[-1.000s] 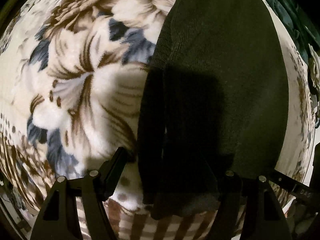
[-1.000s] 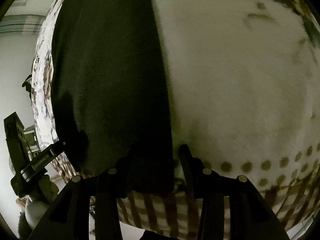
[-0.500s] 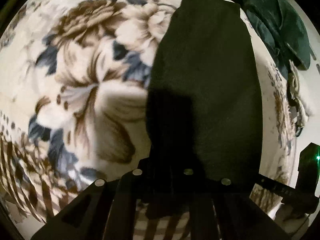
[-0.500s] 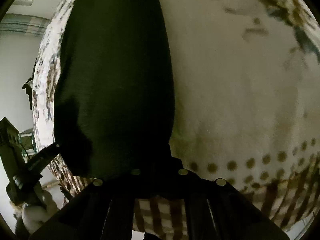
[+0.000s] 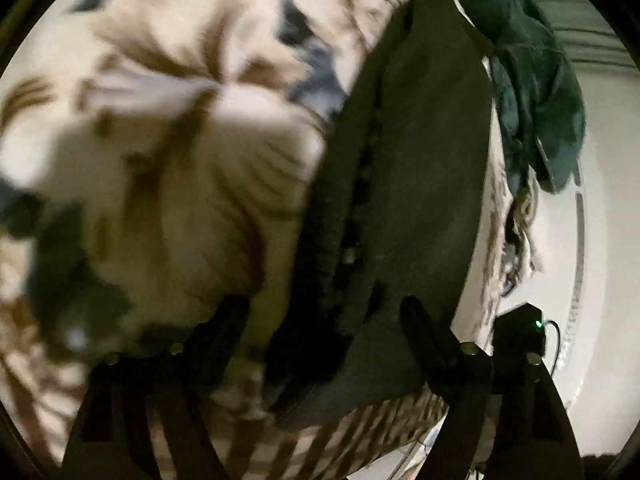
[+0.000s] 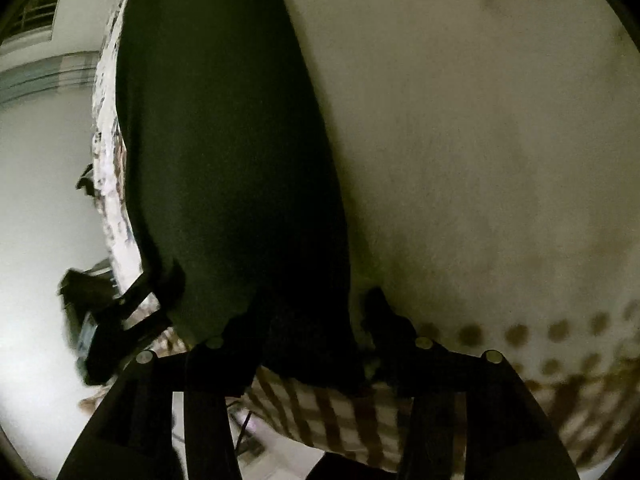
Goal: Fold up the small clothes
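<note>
My left claw (image 5: 320,320) is spread wide, its 2 fingers standing apart on either side of the near end of the dark cloth (image 5: 404,184). The left finger (image 5: 224,320) sits over the flowered blanket (image 5: 168,168), just off the cloth's edge, and the right finger (image 5: 424,328) lies over the cloth near its right border. Neither finger pinches anything. This view is blurred, so finer detail is lost.

The dark cloth lies flat on the blanket as a long, narrow strip running away from me, with a doubled edge along its left side. A heap of dark green clothes (image 5: 536,80) sits at the far right corner, beyond the strip's far end.

My right claw (image 6: 312,312) is also spread, its 2 fingers straddling the near right corner of the same dark cloth (image 6: 216,152). The left finger (image 6: 248,320) rests over the cloth and the right finger (image 6: 380,312) over the pale blanket (image 6: 480,140) just beside the cloth's edge. Nothing is held between them.

In the right wrist view my other claw (image 6: 156,296) shows at the cloth's left edge. The blanket's checked border (image 6: 328,412) hangs just below both claws.
</note>
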`<state>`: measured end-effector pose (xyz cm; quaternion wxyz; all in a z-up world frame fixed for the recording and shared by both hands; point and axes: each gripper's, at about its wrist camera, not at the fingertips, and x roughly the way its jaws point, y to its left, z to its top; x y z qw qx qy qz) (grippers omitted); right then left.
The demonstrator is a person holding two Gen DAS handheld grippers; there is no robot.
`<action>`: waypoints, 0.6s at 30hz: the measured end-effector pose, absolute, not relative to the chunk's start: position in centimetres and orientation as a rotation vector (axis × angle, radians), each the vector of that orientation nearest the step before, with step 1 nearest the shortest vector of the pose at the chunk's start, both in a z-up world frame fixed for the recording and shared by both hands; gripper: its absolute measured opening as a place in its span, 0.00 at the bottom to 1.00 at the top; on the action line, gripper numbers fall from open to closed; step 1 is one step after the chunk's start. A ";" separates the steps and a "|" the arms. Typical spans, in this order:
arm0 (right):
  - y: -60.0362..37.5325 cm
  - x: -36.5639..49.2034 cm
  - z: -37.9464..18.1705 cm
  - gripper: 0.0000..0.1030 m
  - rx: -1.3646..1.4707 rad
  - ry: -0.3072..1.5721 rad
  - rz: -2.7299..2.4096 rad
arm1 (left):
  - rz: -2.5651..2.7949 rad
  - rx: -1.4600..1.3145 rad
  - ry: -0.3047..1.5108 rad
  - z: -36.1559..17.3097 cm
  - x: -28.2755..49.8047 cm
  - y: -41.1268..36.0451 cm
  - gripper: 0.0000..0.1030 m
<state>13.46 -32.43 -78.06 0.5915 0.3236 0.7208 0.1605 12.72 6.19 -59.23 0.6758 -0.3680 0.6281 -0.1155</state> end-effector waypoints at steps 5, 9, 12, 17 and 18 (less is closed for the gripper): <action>-31.6 13.7 -79.1 0.55 0.837 1.648 0.421 | -0.259 -0.665 1.412 -57.6 13.4 3.5 0.76; -31.6 13.0 -78.4 0.10 0.877 1.610 0.418 | -0.241 -0.657 1.357 -55.9 12.6 2.8 0.07; -31.9 12.4 -76.6 0.10 0.896 1.563 0.409 | -0.246 -0.672 1.312 -54.4 12.0 2.5 0.07; -32.6 12.6 -72.7 0.09 0.918 1.483 0.409 | -0.284 -0.722 1.249 -51.3 12.6 3.4 0.07; -32.7 12.9 -71.6 0.09 0.916 1.464 0.412 | -0.299 -0.737 1.227 -50.1 13.1 3.4 0.07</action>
